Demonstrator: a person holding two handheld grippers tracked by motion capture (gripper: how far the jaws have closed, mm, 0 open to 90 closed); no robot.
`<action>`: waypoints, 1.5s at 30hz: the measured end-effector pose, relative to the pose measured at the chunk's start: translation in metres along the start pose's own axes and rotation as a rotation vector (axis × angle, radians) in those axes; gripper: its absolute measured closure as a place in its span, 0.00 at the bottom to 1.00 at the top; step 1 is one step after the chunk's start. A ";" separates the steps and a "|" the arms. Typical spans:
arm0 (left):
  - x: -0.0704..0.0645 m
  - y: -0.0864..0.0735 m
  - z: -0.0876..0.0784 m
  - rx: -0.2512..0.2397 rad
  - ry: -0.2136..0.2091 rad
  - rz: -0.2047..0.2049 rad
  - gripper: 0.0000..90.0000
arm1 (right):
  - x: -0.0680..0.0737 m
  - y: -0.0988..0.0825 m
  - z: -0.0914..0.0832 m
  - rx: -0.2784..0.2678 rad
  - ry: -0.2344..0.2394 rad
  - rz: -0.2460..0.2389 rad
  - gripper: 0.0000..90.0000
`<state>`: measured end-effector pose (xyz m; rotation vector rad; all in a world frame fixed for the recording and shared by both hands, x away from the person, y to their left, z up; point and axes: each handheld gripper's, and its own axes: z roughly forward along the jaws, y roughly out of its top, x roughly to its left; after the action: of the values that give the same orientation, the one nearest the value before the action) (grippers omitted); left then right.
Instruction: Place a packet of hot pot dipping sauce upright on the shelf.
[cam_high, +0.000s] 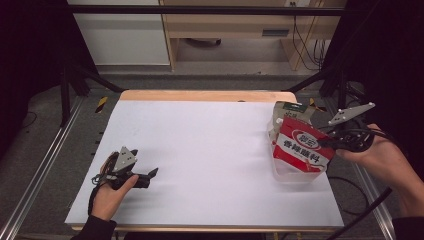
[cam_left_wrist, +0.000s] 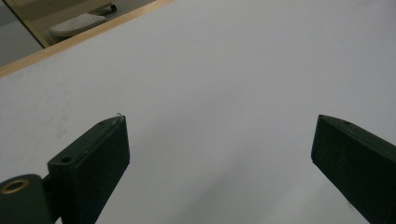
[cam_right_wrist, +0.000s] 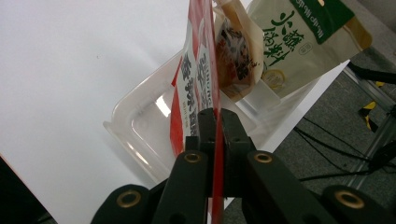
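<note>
The red pouch (cam_high: 301, 148) is a flat, glossy sauce packet, red with a white band of red characters and a round mark near its top. It hangs upright, pinched thin by its edge between the closed jaws of the right tongs (cam_right_wrist: 216, 122), with its lower part over the clear plastic tub (cam_right_wrist: 140, 135) just ahead of those jaws. Seen along the tongs, the pouch (cam_right_wrist: 196, 70) stands edge-on. It is well apart from the left tongs (cam_high: 148, 176), whose jaws stand wide with nothing between them.
</note>
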<state>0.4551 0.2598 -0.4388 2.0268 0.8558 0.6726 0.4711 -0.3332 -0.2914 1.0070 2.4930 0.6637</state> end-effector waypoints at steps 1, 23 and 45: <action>0.000 0.000 0.000 0.000 0.000 0.001 0.05 | 0.000 0.000 0.001 -0.001 0.002 0.010 1.00; -0.001 0.000 0.001 0.009 -0.007 0.008 0.05 | -0.007 -0.010 0.005 0.012 0.001 0.044 0.88; -0.002 0.000 0.001 0.012 -0.012 0.013 0.05 | 0.001 0.031 -0.002 -0.065 -0.048 0.028 0.18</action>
<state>0.4546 0.2577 -0.4396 2.0461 0.8422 0.6634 0.4861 -0.3134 -0.2731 1.0239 2.4045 0.7155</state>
